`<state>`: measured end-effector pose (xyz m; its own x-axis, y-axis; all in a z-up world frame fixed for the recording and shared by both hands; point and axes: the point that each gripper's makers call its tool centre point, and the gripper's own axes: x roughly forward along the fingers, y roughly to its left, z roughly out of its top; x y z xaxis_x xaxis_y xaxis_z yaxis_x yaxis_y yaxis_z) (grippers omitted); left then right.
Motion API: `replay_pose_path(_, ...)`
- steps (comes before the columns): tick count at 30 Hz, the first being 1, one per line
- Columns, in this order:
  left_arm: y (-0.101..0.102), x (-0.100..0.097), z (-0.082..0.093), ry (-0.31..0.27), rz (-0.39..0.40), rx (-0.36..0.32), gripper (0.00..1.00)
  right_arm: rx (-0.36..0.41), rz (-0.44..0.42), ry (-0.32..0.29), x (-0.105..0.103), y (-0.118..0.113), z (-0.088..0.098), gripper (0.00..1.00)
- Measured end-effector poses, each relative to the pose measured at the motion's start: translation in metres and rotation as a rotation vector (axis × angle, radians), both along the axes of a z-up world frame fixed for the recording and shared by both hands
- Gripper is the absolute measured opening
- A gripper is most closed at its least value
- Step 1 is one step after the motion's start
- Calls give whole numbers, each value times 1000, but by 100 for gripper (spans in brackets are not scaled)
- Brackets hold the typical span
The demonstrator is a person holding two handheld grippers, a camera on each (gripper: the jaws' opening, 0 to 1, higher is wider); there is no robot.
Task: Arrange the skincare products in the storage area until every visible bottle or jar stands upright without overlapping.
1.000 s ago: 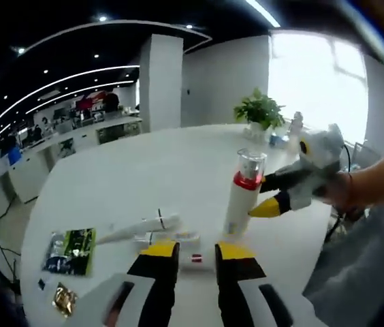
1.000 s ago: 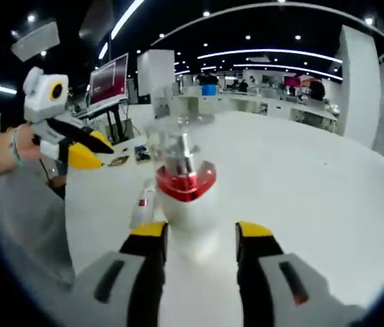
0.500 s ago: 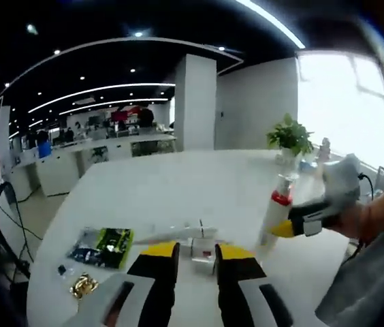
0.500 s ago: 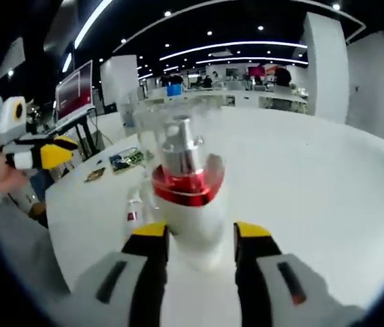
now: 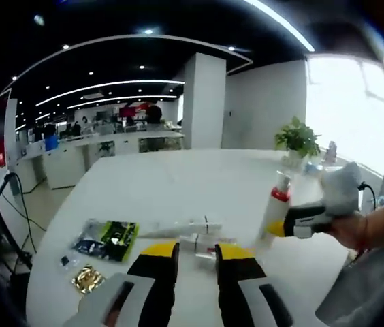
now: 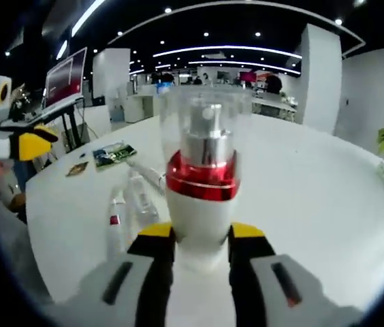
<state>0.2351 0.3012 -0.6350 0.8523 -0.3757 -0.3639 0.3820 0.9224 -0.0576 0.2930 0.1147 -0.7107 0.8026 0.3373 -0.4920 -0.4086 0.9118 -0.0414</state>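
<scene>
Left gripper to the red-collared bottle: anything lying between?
In the left gripper view, small clear containers lie between the left gripper and the bottle.

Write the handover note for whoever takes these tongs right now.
Right tongs: shut on the white pump bottle, which stands upright on the white table.
Left tongs: open, holding nothing, above the small clear bottles lying flat.
A white tube also lies flat beside them; sachets farther left.
Done: pump bottle upright.
Left: release it, stand up the lying items, spaced apart.
</scene>
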Motion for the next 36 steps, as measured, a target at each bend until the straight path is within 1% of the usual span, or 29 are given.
replay_pose_path(4, 0, -1, -2, 4, -1, 16, 23, -13, -36, -4, 13, -2, 1, 30)
replay_pose_path(8, 1, -1, -2, -3, 2, 33, 23, -20, -60, -8, 26, -4, 1, 30)
replay_pose_path(10, 2, -1, -3, -2, 8, 36, 23, -11, -72, -8, 32, -4, 1, 30)
replay_pose_path(22, 7, -1, -8, 24, 24, 36, 23, -20, -55, -4, 56, 0, 0, 30)
replay_pose_path(29, 7, 0, -11, 44, 25, 31, 23, -20, -47, -3, 59, 2, -1, 30)
replay_pose_path(36, 8, -1, -12, 51, 29, 27, 23, -23, -45, 0, 60, 2, -3, 30)
